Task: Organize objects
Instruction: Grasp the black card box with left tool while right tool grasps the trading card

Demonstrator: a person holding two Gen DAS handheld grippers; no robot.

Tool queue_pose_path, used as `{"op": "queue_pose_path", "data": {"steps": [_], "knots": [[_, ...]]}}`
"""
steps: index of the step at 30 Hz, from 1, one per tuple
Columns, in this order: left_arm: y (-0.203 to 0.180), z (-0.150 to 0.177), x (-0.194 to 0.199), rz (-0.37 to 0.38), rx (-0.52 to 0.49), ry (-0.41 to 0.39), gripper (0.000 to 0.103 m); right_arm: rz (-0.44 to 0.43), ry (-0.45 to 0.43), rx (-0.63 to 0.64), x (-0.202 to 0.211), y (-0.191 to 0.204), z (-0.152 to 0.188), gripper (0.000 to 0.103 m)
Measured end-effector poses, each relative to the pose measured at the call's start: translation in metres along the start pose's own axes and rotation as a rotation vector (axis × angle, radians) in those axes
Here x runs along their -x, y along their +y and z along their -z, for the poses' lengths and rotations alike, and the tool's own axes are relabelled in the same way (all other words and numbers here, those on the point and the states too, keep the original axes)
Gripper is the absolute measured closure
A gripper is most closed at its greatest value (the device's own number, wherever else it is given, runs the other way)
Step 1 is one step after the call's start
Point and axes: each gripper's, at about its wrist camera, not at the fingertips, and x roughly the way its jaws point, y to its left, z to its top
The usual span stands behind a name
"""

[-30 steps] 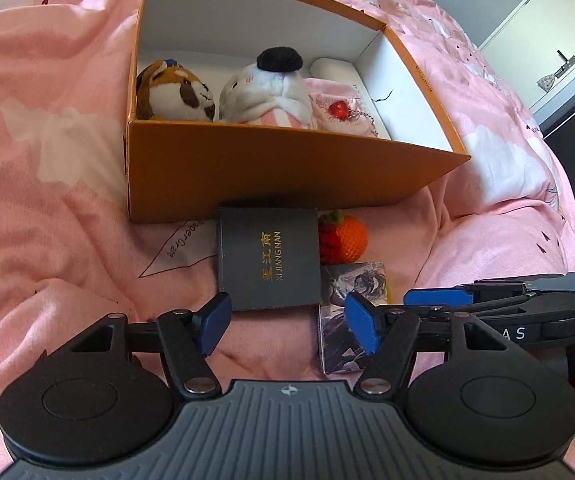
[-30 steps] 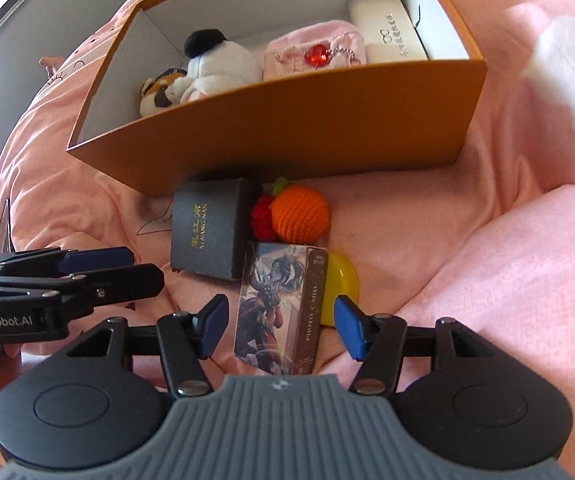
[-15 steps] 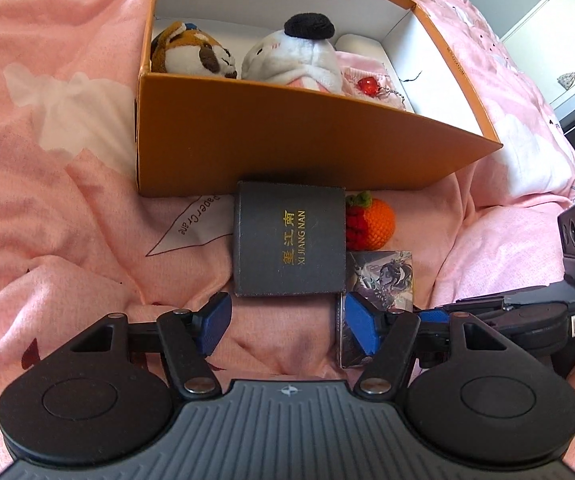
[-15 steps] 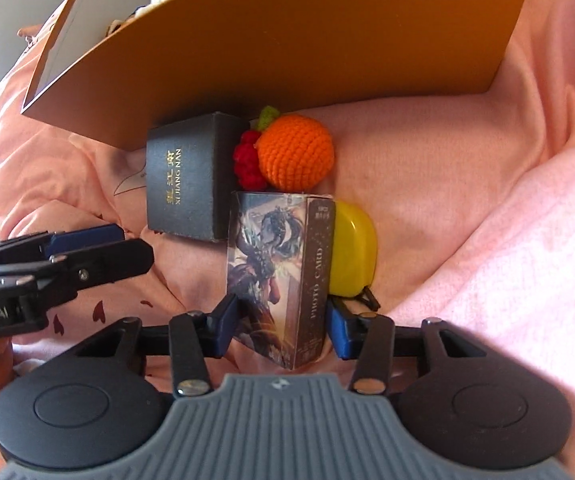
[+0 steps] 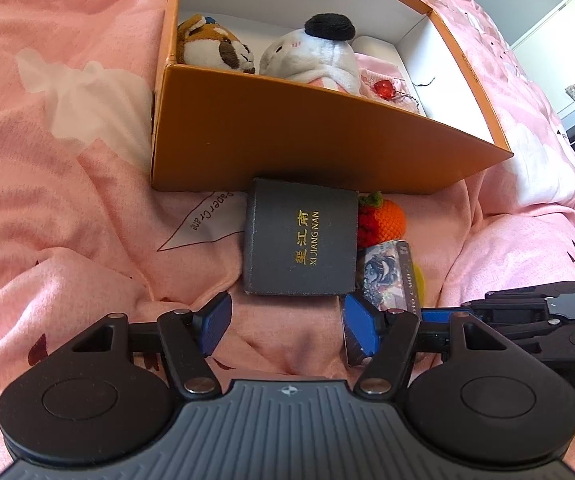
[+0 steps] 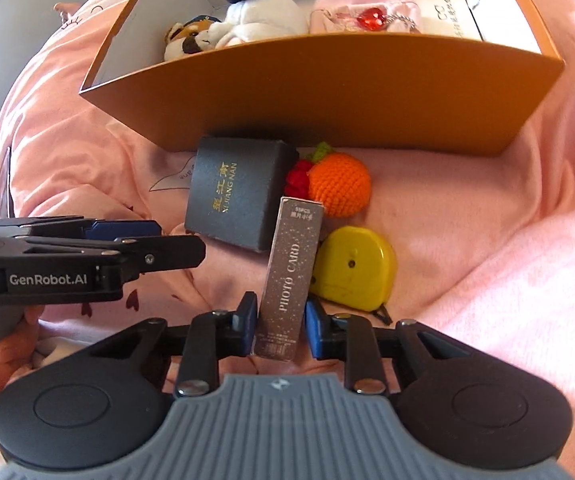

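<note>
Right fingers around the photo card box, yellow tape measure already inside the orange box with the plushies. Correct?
Not quite. The yellow tape measure lies on the pink bedding, outside the orange box. The right gripper is closing around the photo card box, as the right wrist view shows.

The orange box (image 6: 327, 92) hides the lower parts of the plush toys (image 6: 263, 20) and the pink pouch (image 6: 363, 16) behind its front wall. In the left wrist view the yellow tape measure (image 5: 418, 280) beside that box shows only a sliver behind the card box (image 5: 383, 276), whose lower end the gripper finger (image 5: 361, 328) covers. The box's far rim is cut off at the top edge.
</note>
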Motion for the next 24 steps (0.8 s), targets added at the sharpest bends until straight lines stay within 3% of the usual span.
{"op": "queue_pose_path", "data": {"steps": [7, 15, 24], "knots": [[0.004, 0.0, 0.0, 0.003, 0.02, -0.003, 0.028, -0.029, 0.01, -0.026, -0.01, -0.013, -0.009, 0.074], [0.013, -0.009, -0.003, 0.016, 0.053, -0.025, 0.028, -0.002, -0.003, -0.042, -0.006, -0.02, -0.009, 0.077], [0.025, -0.026, -0.025, 0.049, 0.114, -0.013, 0.027, 0.028, -0.146, 0.008, 0.049, -0.018, -0.019, 0.079]]}}
